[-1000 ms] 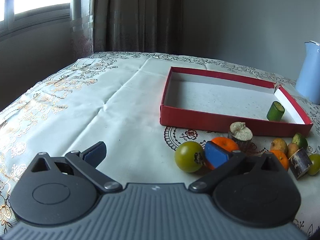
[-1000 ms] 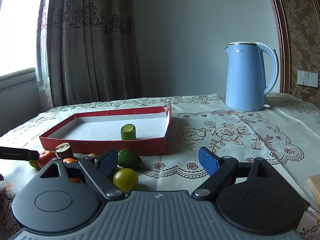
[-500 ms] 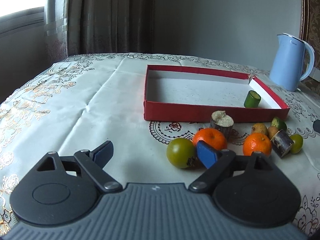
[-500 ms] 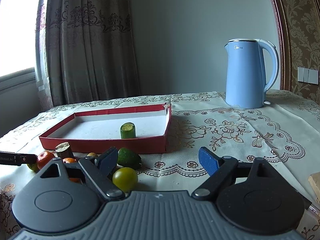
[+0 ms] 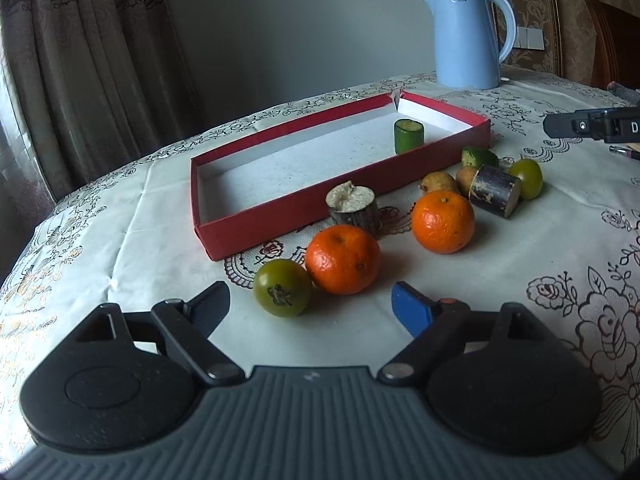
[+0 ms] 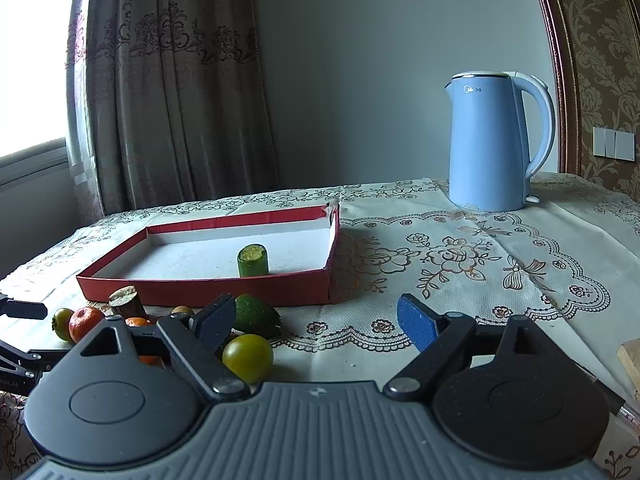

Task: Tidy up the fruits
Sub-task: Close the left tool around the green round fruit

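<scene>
Leaving most fruit on the desk [image 5: 520,280], only a green piece [image 5: 408,135] inside the red box [image 5: 280,224], both grippers' fingers open, empty.

A red box [image 5: 280,226] with a white inside holds a green cut piece [image 5: 408,136], two orange mandarins [image 5: 343,259] lie on the cream tablecloth [image 5: 520,264] with brown floral lace, beside a pale blue kettle [image 5: 466,38].

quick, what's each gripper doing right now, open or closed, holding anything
Left gripper: open, holding nothing; its jaws have just been closing a little, with the fruit still ahead of them.
Right gripper: open, holding nothing.
</scene>
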Action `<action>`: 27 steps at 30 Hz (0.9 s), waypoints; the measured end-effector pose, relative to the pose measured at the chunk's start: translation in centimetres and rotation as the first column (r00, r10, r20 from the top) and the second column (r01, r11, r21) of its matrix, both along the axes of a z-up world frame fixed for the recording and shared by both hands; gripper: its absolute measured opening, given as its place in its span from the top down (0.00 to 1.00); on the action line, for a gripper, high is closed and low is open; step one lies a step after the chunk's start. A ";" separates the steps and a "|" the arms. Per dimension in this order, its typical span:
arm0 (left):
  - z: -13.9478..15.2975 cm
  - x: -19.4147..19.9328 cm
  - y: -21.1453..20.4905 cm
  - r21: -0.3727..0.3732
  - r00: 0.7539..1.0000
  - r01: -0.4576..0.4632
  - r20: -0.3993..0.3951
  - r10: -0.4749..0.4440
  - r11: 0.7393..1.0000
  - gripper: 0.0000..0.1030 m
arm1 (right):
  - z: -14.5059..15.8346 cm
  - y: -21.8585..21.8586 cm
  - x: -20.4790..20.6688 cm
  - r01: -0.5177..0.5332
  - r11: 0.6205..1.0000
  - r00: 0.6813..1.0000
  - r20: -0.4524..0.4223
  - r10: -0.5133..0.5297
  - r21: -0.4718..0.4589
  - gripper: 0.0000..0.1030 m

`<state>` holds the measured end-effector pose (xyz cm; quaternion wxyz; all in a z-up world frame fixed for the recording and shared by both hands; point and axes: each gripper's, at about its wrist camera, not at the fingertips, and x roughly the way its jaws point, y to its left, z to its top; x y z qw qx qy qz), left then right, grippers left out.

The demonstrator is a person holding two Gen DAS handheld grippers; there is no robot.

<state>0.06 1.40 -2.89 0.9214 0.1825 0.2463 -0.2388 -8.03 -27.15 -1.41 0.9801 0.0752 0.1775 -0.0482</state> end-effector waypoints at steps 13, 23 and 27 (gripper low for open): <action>0.2 1.3 0.3 -0.039 0.998 0.007 -0.067 -0.010 0.999 0.35 | -0.1 -0.3 0.3 -0.002 1.000 1.000 -0.018 0.002 0.019 0.14; 0.4 0.7 0.8 -0.071 0.992 0.023 -0.119 -0.031 0.997 0.65 | -0.2 -0.4 0.5 -0.002 1.000 1.000 -0.031 0.003 0.031 0.14; 0.4 1.2 0.8 -0.077 0.994 -0.011 -0.113 0.002 0.997 0.65 | -0.2 -0.4 0.4 -0.001 1.000 0.999 -0.032 0.002 0.029 0.13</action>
